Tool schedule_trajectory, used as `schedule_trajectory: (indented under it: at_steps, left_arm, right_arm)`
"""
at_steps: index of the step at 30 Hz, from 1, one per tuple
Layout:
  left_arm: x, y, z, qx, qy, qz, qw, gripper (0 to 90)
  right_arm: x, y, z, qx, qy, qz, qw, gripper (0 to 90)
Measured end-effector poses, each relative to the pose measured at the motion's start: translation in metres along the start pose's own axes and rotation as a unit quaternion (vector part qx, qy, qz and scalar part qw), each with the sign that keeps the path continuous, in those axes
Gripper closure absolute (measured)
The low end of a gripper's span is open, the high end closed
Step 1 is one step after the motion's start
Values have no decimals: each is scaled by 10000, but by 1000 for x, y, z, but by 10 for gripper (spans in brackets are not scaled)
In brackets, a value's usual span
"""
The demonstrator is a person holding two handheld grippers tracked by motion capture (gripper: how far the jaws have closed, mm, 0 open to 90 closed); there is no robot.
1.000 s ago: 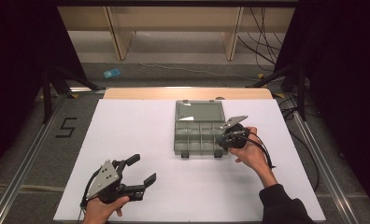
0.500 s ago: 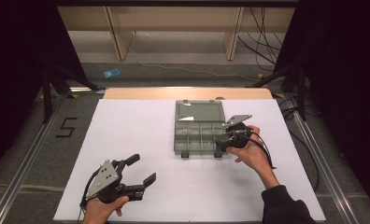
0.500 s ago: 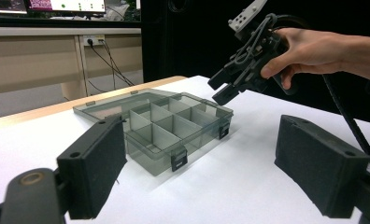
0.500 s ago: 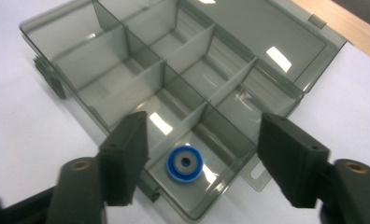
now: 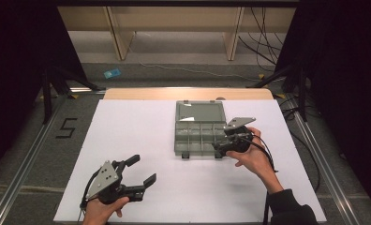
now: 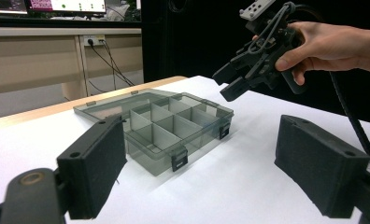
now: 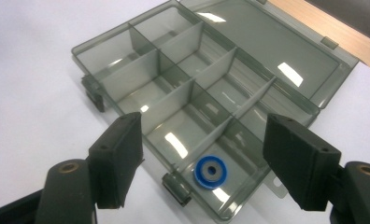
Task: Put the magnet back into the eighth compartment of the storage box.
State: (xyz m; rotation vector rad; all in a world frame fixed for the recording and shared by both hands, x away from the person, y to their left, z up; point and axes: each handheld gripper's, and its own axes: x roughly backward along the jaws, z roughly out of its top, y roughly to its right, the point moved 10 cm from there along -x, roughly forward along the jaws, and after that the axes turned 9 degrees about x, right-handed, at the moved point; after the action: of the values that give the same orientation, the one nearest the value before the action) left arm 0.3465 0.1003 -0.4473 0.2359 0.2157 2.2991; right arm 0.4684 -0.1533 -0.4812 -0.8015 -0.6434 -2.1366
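In the high view, one open compartment box (image 5: 200,132) is seen on the white table (image 5: 141,136), the right gripper (image 5: 219,149) at its near right corner. The left gripper (image 5: 142,170) is held spread and empty, well apart.

In the left gripper view, the right gripper's jaws have just been opening, nothing between them.

In the right gripper view, one blue washer (image 7: 209,171) is seen lying in the nearest corner compartment; its placing is judged done. Seven compartments appear empty.
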Motion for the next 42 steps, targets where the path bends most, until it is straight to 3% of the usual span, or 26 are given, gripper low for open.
schedule_trajectory:
  at_steps: [1, 2, 3, 11, 22, 30, 38, 42]
  left_arm:
    - [0, 0, 0, -5, 0, -4, 10000, 161]
    - [0, 0, 0, -3, -4, -5, 10000, 161]
    - [0, 0, 0, 2, -5, -4, 10000, 161]
    - [0, 0, 0, 13, 2, -1, 10000, 161]
    - [0, 0, 0, -24, -2, -2, 10000, 161]
    - [0, 0, 0, -3, 2, 4, 10000, 161]
    - [0, 0, 0, -7, 0, -6, 10000, 161]
    - [0, 0, 0, -27, 2, -5, 10000, 161]
  right_arm:
    - [1, -1, 0, 31, 13, 42, 10000, 297]
    - [-2, 0, 3, 91, 189, -69, 9998, 297]
    - [1, -3, 2, 55, 99, 42, 9999, 297]
    - [10, -10, 10, -109, 415, 104, 9990, 296]
    - [15, -23, 21, -43, 818, 177, 9965, 286]
    - [23, -31, 27, -164, 1150, 220, 9930, 269]
    - [29, -41, 29, -129, 1335, 243, 9907, 259]
    - [34, -46, 32, -145, 1521, 224, 9880, 258]
